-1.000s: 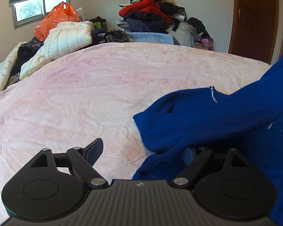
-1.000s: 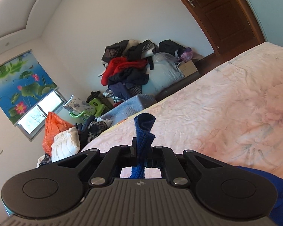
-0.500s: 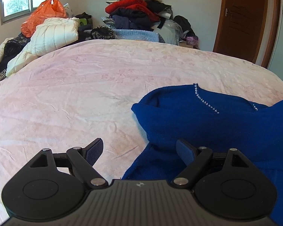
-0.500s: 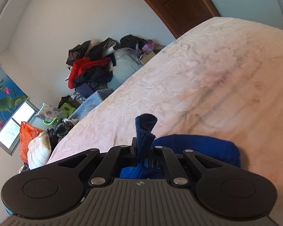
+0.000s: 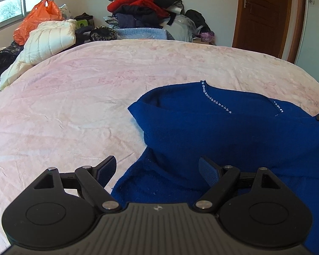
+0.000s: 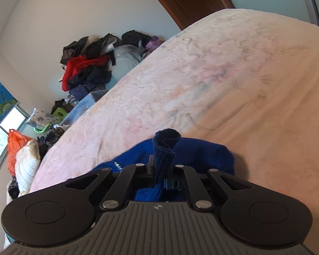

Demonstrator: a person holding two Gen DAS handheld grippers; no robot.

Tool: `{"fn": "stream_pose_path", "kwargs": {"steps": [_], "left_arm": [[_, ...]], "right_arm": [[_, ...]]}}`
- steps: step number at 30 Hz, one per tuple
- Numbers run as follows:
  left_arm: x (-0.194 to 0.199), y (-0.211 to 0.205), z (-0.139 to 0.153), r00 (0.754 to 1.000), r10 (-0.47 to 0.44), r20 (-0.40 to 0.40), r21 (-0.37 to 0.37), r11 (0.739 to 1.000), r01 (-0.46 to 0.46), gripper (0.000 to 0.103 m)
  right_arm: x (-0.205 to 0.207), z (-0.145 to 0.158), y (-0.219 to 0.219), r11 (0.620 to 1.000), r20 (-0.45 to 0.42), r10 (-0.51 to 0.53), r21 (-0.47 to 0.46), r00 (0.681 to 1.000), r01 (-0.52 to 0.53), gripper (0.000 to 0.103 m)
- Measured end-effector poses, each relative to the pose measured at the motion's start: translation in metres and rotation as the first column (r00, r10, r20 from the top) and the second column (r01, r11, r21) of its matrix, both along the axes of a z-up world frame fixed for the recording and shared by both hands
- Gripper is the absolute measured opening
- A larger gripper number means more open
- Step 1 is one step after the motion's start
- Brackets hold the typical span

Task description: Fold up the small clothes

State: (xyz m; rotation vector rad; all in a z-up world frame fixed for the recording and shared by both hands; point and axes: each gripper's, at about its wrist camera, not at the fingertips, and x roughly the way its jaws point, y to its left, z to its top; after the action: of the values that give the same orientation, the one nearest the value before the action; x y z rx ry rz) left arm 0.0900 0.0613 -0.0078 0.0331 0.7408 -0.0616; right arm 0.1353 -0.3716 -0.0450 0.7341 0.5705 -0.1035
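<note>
R gripper (image 6: 162, 173) pinching blue sweater (image 6: 202, 155), pink bedspread (image 6: 223, 74)

blue sweater (image 5: 234, 131) cut off at right edge

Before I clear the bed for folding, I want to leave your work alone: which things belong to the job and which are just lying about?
In the job: blue sweater, pinched in the right gripper; open left gripper.
Lying about: clothes pile, orange bag, white quilted jacket.

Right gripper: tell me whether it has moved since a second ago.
Yes. The right gripper, shut on the blue sweater, has come down toward the pink bedspread; the clothes pile now sits higher in its view.
</note>
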Motion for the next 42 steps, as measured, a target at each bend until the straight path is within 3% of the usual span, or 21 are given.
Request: {"fn": "stream_pose_path", "kwargs": {"steps": [11, 15, 18, 20, 23, 26, 30, 32, 35, 39, 40, 42], "left_arm": [[-0.003, -0.004, -0.003, 1.0, 0.01, -0.003, 0.021, 1.0, -0.01, 0.085], [-0.004, -0.004, -0.003, 1.0, 0.013, -0.002, 0.022, 1.0, -0.013, 0.085], [-0.005, -0.006, -0.004, 1.0, 0.013, 0.001, 0.027, 1.0, -0.013, 0.085], [-0.005, -0.007, -0.005, 1.0, 0.014, 0.0, 0.029, 1.0, -0.014, 0.085], [-0.006, -0.008, -0.007, 1.0, 0.01, -0.002, 0.028, 1.0, -0.01, 0.085], [-0.008, -0.011, -0.009, 1.0, 0.009, -0.003, 0.031, 0.999, -0.008, 0.085], [-0.016, -0.012, -0.008, 1.0, 0.006, 0.004, 0.035, 0.999, -0.006, 0.085], [-0.023, -0.011, -0.007, 1.0, 0.003, 0.019, 0.037, 0.999, -0.004, 0.085], [-0.034, -0.01, -0.005, 0.999, 0.0, 0.045, 0.046, 0.999, -0.002, 0.085], [-0.046, -0.006, -0.01, 0.999, -0.019, 0.044, 0.037, 0.999, 0.017, 0.085], [-0.048, -0.004, -0.012, 0.999, -0.024, 0.037, 0.031, 0.999, 0.023, 0.085], [-0.051, -0.002, -0.02, 0.999, -0.036, 0.017, 0.027, 0.999, 0.035, 0.085]], "right_arm": [[0.002, -0.014, -0.002, 0.998, -0.038, 0.004, -0.06, 0.999, -0.006, 0.013], [-0.001, -0.012, -0.002, 0.989, -0.053, -0.026, -0.146, 0.998, 0.018, 0.029], [-0.008, -0.008, -0.003, 0.972, -0.056, -0.065, -0.231, 0.996, 0.05, 0.029], [-0.02, -0.001, -0.002, 0.948, -0.02, -0.147, -0.289, 0.989, 0.135, 0.03], [-0.038, 0.009, 0.009, 0.91, 0.079, -0.184, -0.363, 0.98, 0.2, 0.042], [-0.039, 0.01, 0.026, 0.922, 0.091, -0.034, -0.383, 0.995, 0.066, 0.054], [-0.026, -0.004, 0.048, 0.919, 0.0, 0.133, -0.374, 0.991, -0.123, 0.063], [-0.022, -0.013, 0.06, 0.881, -0.058, 0.129, -0.452, 0.99, -0.141, 0.067], [-0.028, -0.012, 0.077, 0.828, -0.071, 0.113, -0.544, 0.991, -0.133, 0.07], [-0.053, -0.005, 0.095, 0.809, -0.03, 0.16, -0.568, 0.987, -0.149, 0.089], [-0.058, -0.007, 0.099, 0.8, -0.043, 0.181, -0.574, 0.983, -0.173, 0.094], [-0.064, -0.013, 0.106, 0.771, -0.1, 0.204, -0.597, 0.974, -0.223, 0.096]]}}
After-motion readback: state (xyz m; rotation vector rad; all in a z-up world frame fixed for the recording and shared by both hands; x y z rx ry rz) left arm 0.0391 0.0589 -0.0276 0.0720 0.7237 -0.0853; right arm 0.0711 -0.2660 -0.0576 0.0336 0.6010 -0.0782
